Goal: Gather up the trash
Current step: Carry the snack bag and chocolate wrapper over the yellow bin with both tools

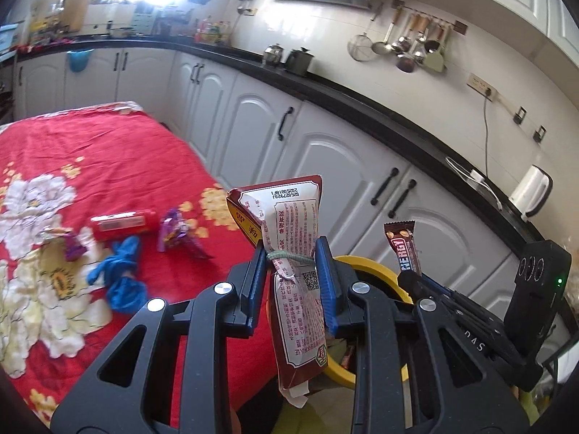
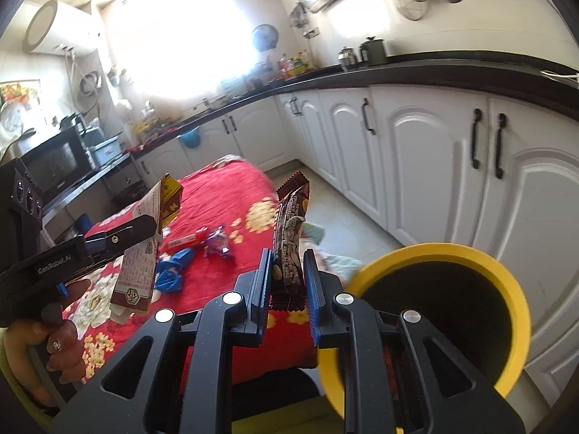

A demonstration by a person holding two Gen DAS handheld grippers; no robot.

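Blue pads of my left gripper [image 1: 291, 253] pinch a red-and-white snack packet [image 1: 293, 238], tied at its waist with a rubber band, long axis upright, lower half dangling between the fingers. My right gripper [image 2: 287, 271] is clamped on a brown energy bar wrapper [image 2: 289, 231], also standing upright. The yellow-rimmed bin [image 2: 506, 289] sits just beside the right gripper, to its right and below; from the left gripper it peeks out behind and right of the packet [image 1: 365, 264]. So the right hand is nearer, and I judge both wrappers need carrying rightward over the mouth before letting go. More trash lies on the red floral desk [image 1: 108, 144]: a blue glove [image 1: 123, 275], a red tube packet [image 1: 123, 224], a purple wrapper [image 1: 173, 231].
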